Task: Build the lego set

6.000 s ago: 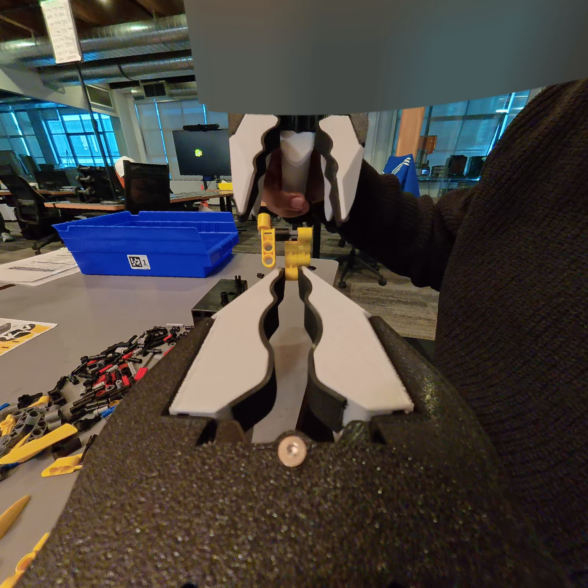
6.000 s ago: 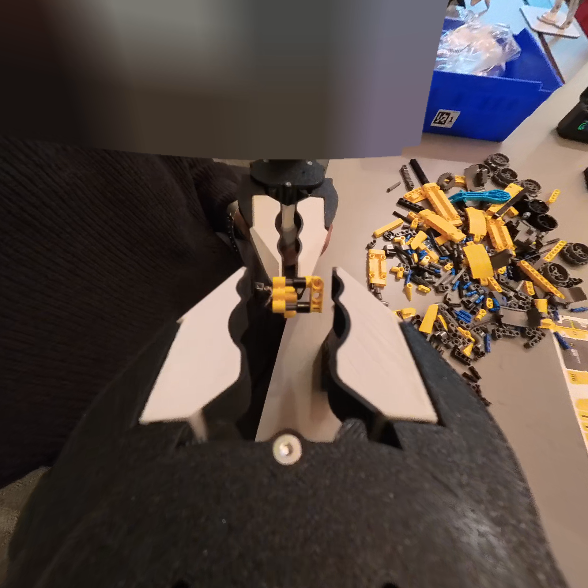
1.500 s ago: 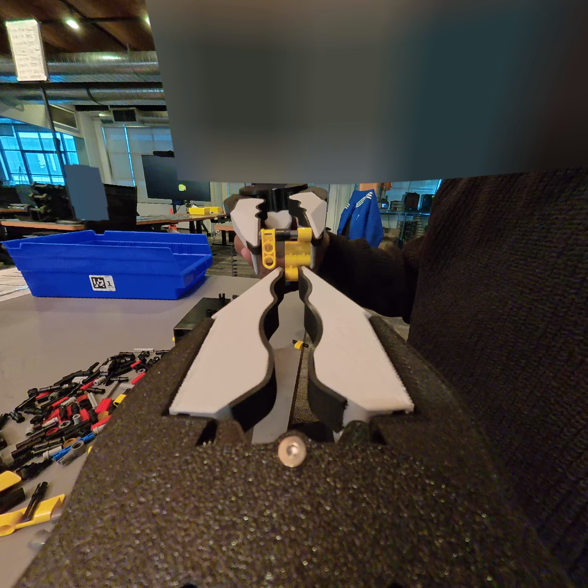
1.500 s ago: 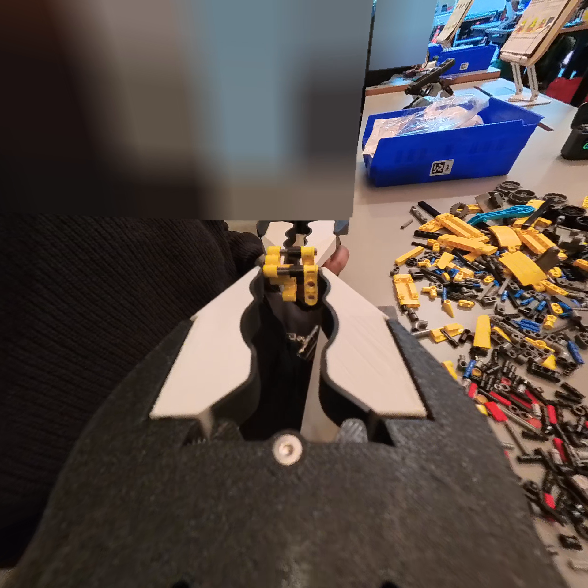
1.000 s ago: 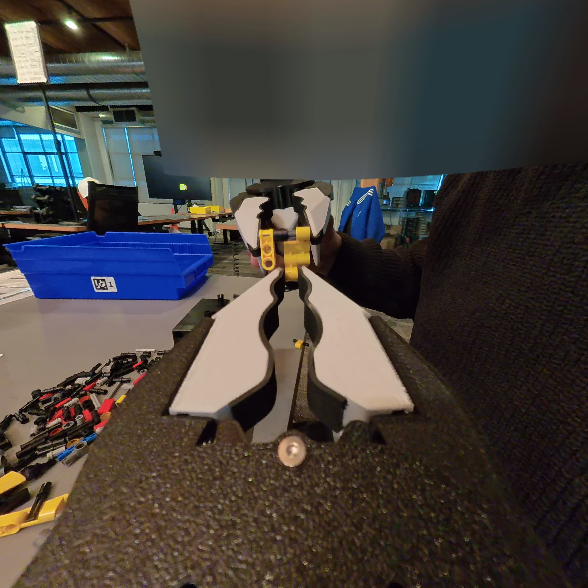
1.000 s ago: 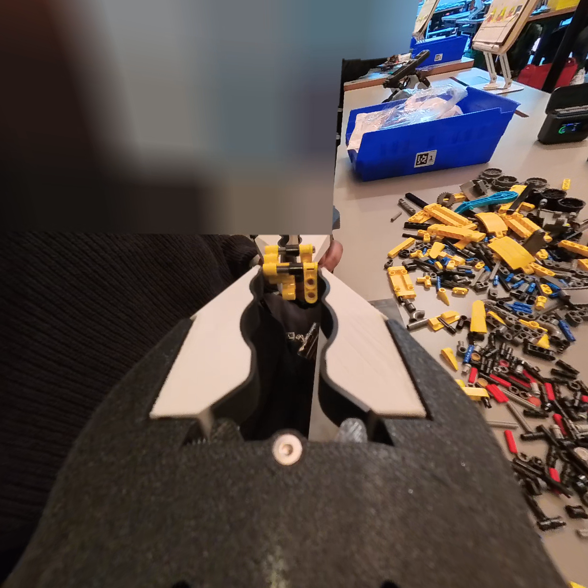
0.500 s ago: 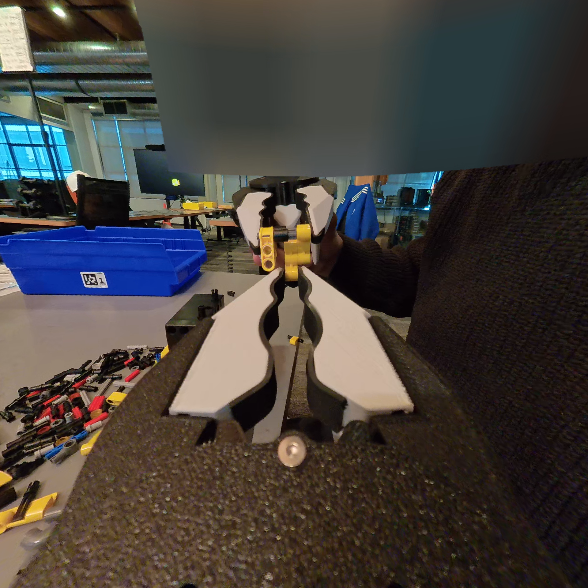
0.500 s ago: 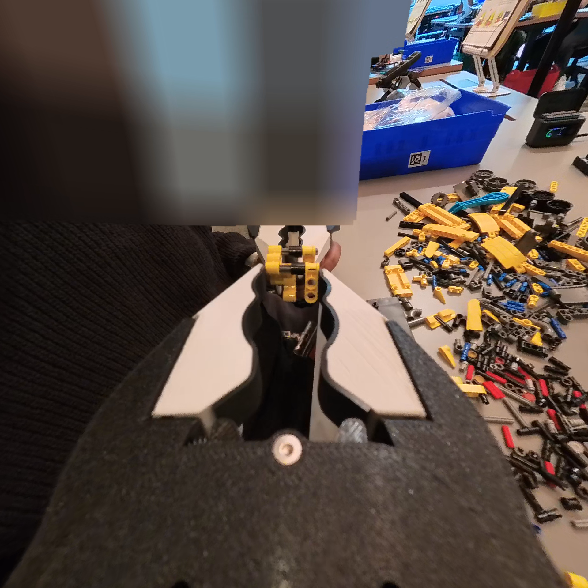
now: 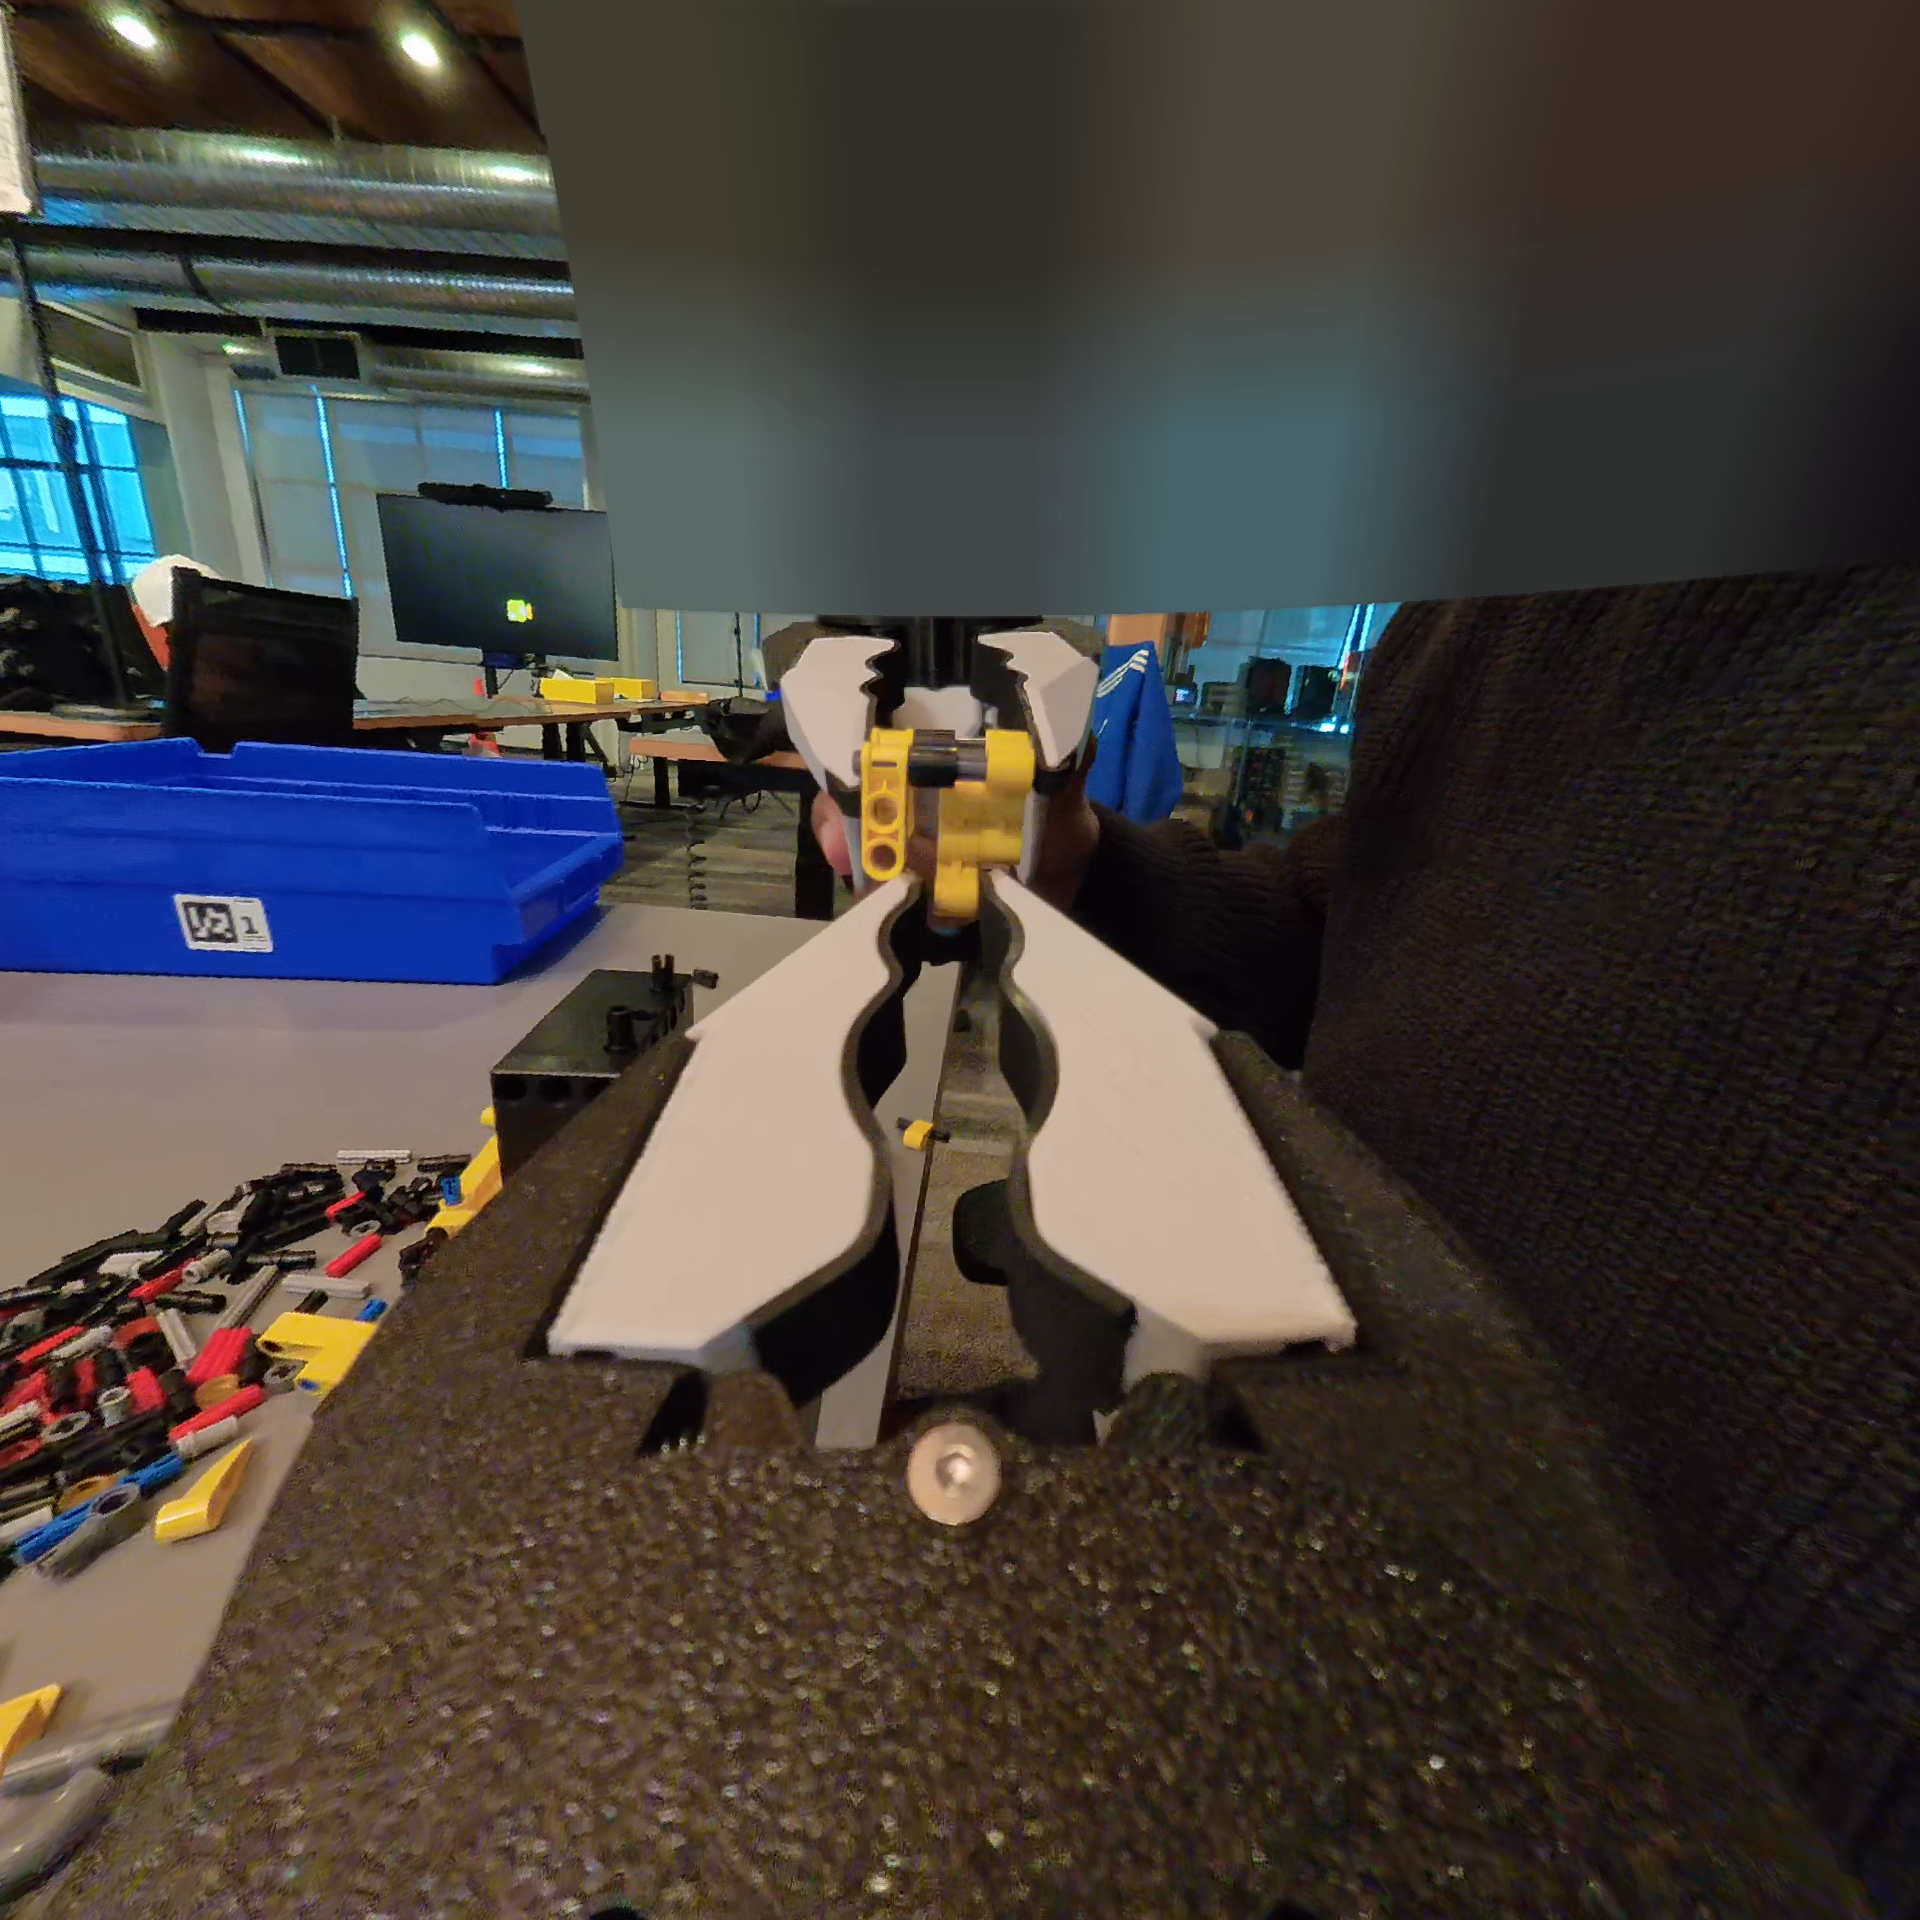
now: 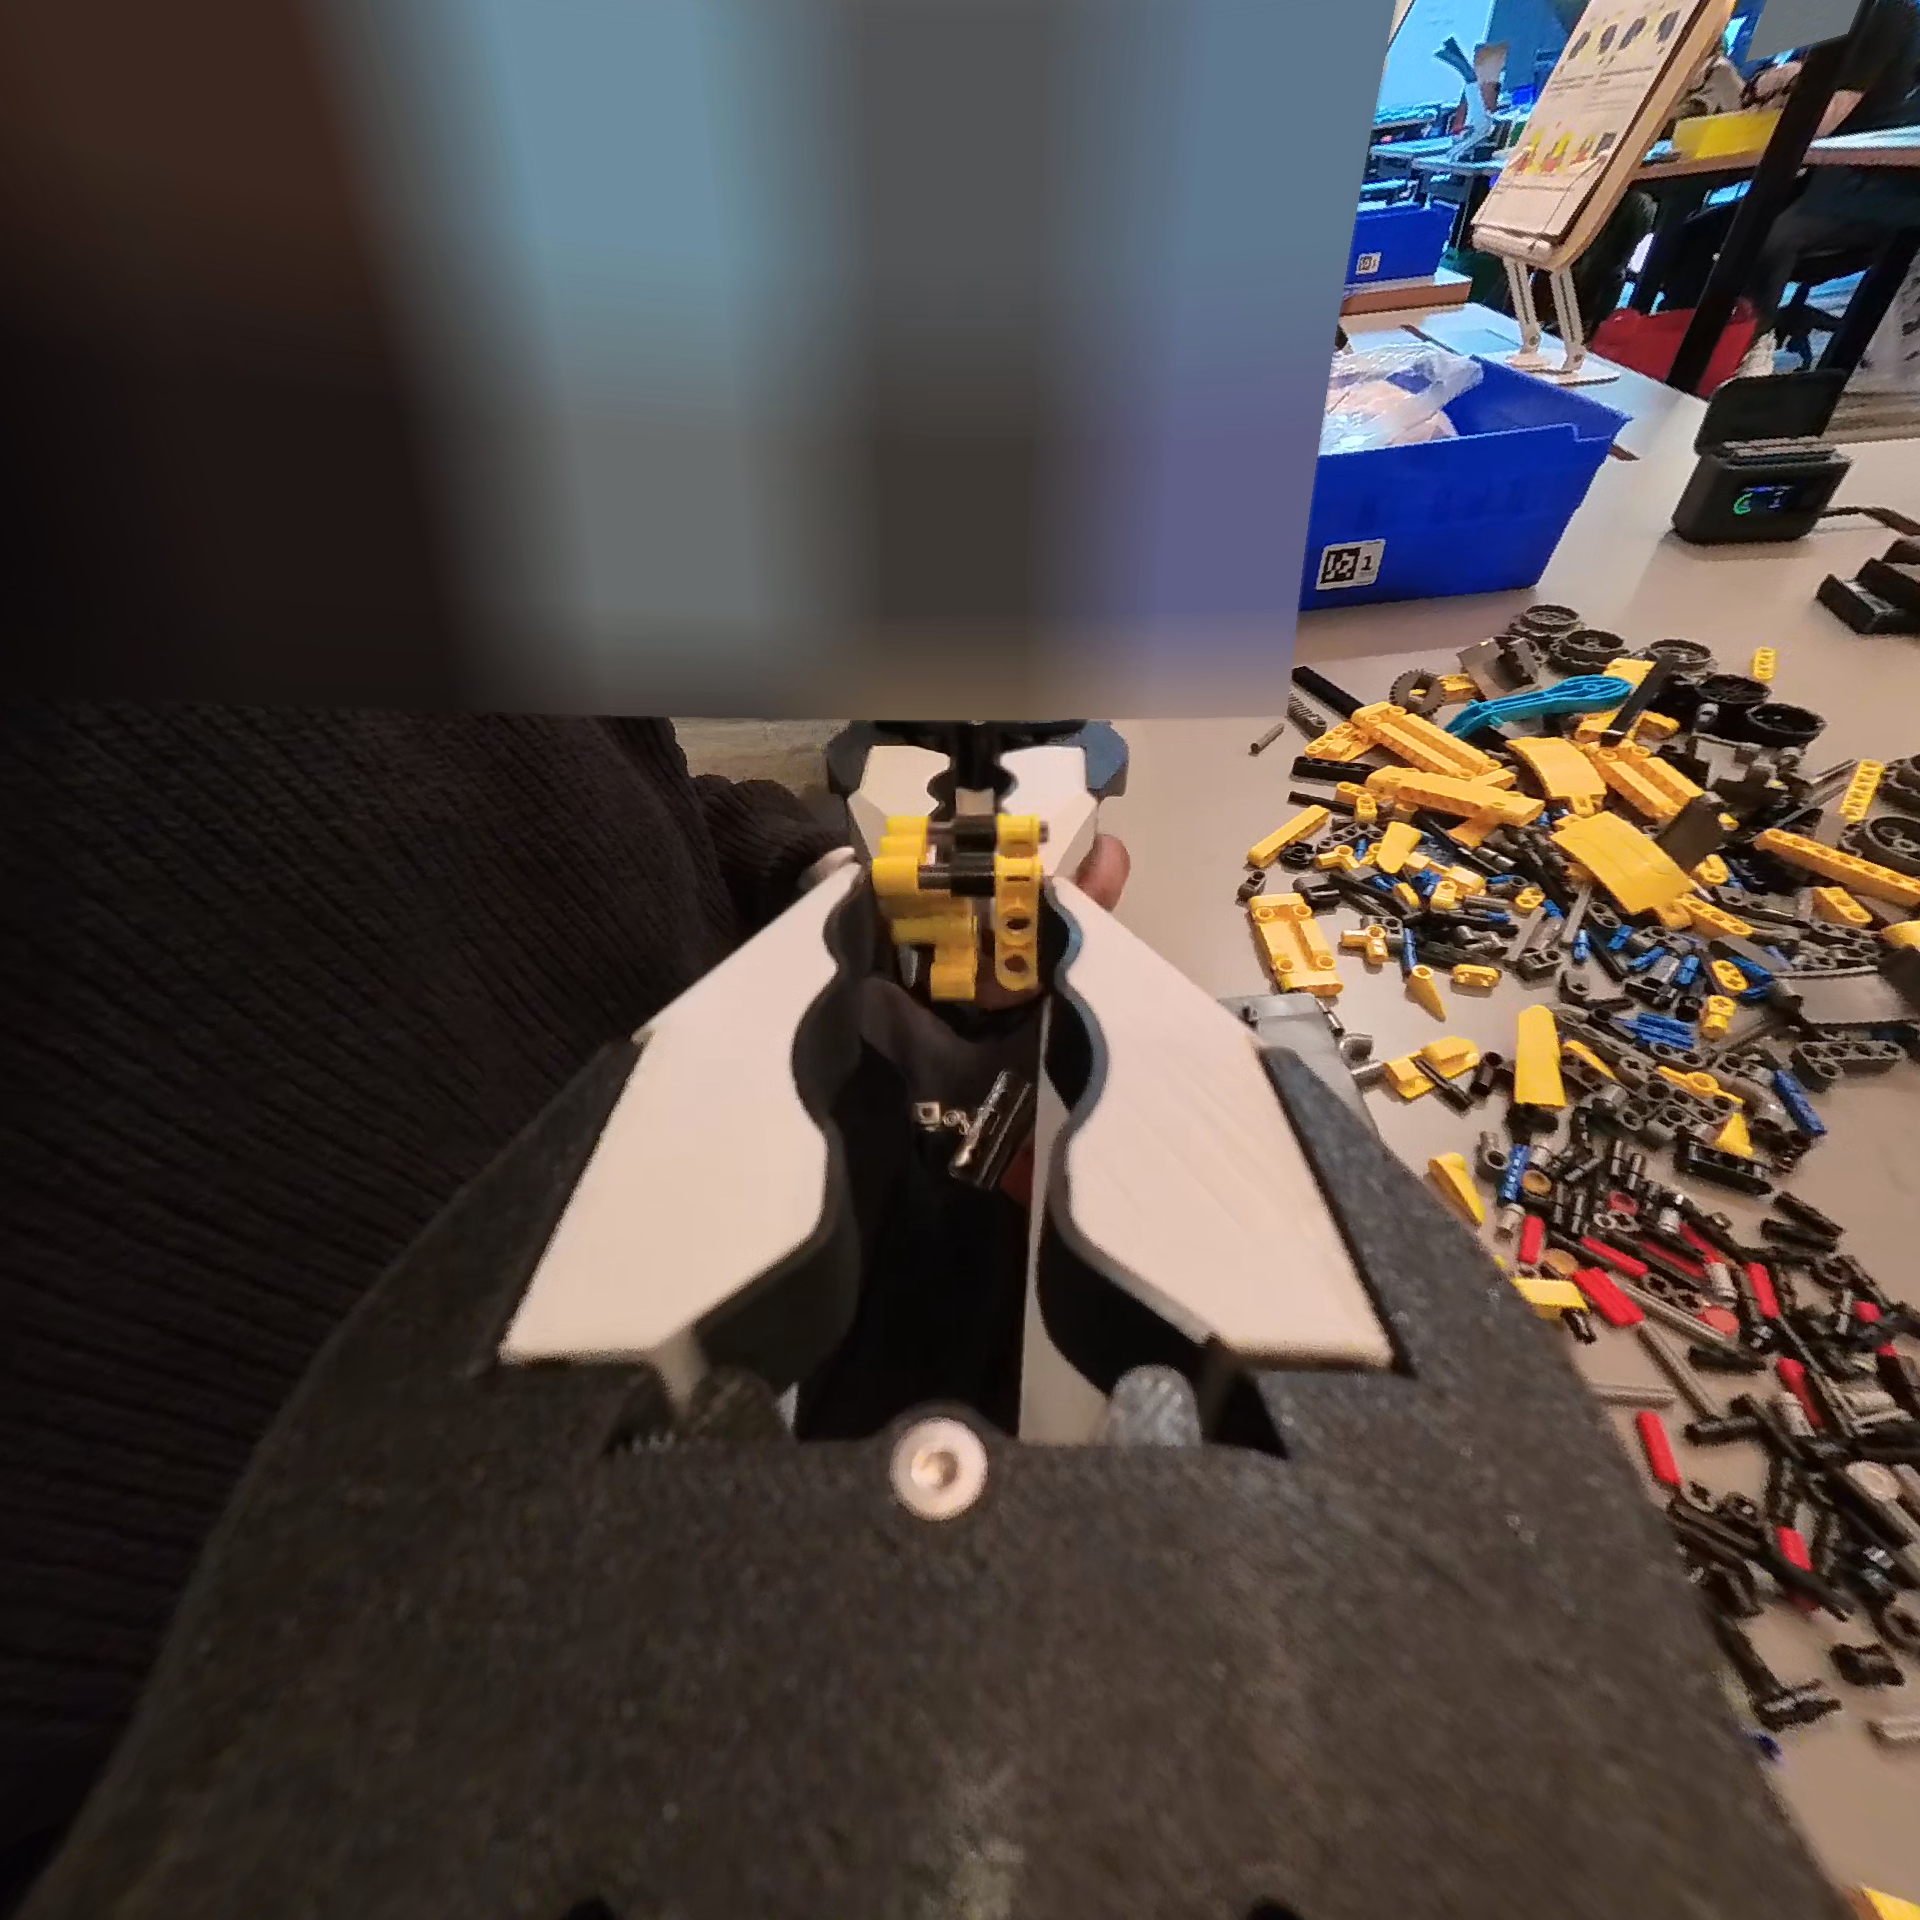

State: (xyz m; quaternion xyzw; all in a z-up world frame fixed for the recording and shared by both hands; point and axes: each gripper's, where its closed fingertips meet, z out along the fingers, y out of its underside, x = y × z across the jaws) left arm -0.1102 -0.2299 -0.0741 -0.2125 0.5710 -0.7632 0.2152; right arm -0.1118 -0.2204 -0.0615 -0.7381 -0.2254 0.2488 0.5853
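A small yellow brick assembly (image 9: 951, 821) with black pins is held in the air between both grippers, in front of a person's dark sweater. My left gripper (image 9: 951, 906) is shut on its lower yellow stub. My right gripper (image 10: 961, 888) faces the left one, and its fingertips (image 10: 1070, 909) press against the two sides of the same assembly (image 10: 956, 904). The right gripper also shows in the left wrist view (image 9: 940, 717), its white fingers flanking the assembly. The left gripper shows beyond the assembly in the right wrist view (image 10: 961, 790). A hand shows behind each far gripper.
A grey table holds a pile of yellow, black, blue and red parts (image 10: 1610, 935), also in the left wrist view (image 9: 156, 1330). A blue bin (image 9: 301, 862) and a black block (image 9: 592, 1049) stand behind. Another blue bin (image 10: 1455, 509) and a black device (image 10: 1756, 488) stand farther back. My left and right fingertips are right by each other.
Six seconds ago the right gripper was wider open and apart from the assembly; it has closed in on it. Over the last second both grippers stay on the assembly and only drift slightly.
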